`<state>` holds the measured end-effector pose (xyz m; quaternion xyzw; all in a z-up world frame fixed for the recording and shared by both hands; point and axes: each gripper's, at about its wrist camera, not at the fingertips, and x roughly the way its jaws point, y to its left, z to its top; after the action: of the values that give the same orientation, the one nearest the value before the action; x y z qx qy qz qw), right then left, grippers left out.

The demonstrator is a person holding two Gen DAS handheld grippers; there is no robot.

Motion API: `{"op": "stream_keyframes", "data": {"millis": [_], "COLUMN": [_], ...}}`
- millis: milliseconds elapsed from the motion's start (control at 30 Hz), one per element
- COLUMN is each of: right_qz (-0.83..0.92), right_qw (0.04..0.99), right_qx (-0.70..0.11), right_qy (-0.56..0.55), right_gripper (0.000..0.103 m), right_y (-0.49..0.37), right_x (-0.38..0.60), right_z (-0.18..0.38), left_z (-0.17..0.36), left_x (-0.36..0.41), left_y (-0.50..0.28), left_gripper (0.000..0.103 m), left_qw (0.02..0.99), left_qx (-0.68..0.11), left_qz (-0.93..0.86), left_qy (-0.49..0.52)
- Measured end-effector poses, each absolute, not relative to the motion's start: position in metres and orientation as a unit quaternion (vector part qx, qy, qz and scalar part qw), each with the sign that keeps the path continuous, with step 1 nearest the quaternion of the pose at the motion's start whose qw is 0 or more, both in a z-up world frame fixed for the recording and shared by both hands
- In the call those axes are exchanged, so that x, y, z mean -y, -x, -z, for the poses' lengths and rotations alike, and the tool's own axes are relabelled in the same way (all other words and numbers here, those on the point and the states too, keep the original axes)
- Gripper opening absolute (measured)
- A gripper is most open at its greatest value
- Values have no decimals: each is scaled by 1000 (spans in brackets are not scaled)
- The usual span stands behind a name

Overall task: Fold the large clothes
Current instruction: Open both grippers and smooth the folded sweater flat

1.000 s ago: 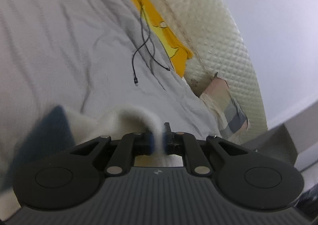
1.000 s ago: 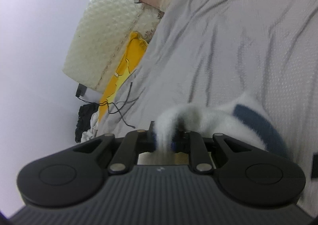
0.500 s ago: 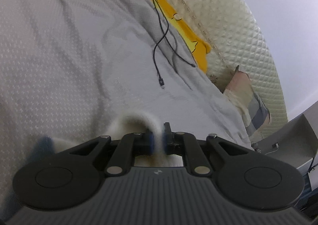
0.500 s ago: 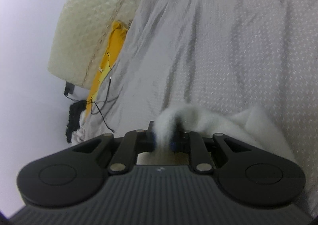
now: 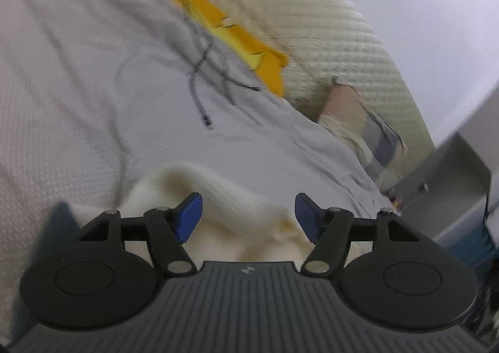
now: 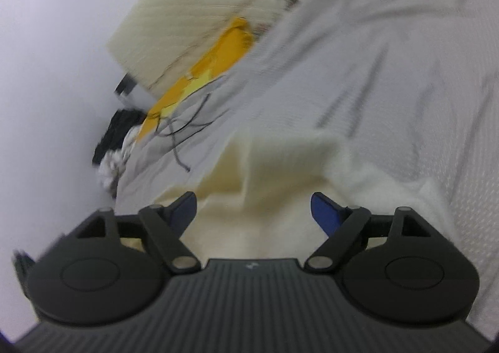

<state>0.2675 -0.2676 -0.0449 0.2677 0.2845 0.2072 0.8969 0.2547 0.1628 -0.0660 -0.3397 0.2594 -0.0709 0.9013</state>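
A cream-white knit garment (image 5: 224, 194) with a dark blue band (image 5: 59, 219) lies on the grey bedsheet (image 5: 93, 88). My left gripper (image 5: 246, 215) is open, its blue pads spread either side of a fold of the garment without gripping it. In the right wrist view the same garment (image 6: 274, 172) lies in a loose heap under my right gripper (image 6: 255, 212), which is also open with the cloth between and below its fingers. Both views are blurred by motion.
A black charging cable (image 5: 202, 72) lies on the sheet beyond the garment. A yellow cloth (image 5: 243, 38) and a plaid pillow (image 5: 358, 116) rest against the quilted cream headboard (image 5: 343, 41). A grey bedside cabinet (image 5: 452, 172) stands at the right. Dark clothes (image 6: 115, 131) sit at the bed's far corner.
Both grippers were shut on the garment's edge and have opened wide, letting it go. The garment now lies on the sheet. Both cameras have swung.
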Motion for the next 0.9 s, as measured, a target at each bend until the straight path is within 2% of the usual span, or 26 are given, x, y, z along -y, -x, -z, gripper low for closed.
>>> {"op": "stream_keyframes", "data": {"millis": [200, 300, 367, 567, 667, 900], "right_qz": [-202, -179, -166, -126, -105, -90], "right_qw": [915, 927, 936, 951, 943, 944], "right_qx": [-281, -286, -280, -273, -305, -315], "right_qy": [-206, -165, -135, -76, -75, -24], "right_gripper": [81, 70, 67, 64, 63, 65], "right_y": [-237, -235, -240, -270, -290, -302], "right_x": [256, 251, 247, 237, 239, 220], "right_z": [42, 44, 44, 53, 73, 85], "left_z": [56, 66, 73, 93, 103, 112], "left_x": [-112, -93, -89, -100, -99, -94], "left_y": [-231, -233, -238, -261, -279, -290], "left_gripper": [71, 71, 71, 71, 71, 73], "left_qw": [929, 933, 934, 925, 924, 924], "left_qx": [-290, -314, -324, -343, -349, -357], "left_qz": [83, 63, 48, 14, 6, 1], "left_qy": [215, 162, 142, 160, 154, 138]}}
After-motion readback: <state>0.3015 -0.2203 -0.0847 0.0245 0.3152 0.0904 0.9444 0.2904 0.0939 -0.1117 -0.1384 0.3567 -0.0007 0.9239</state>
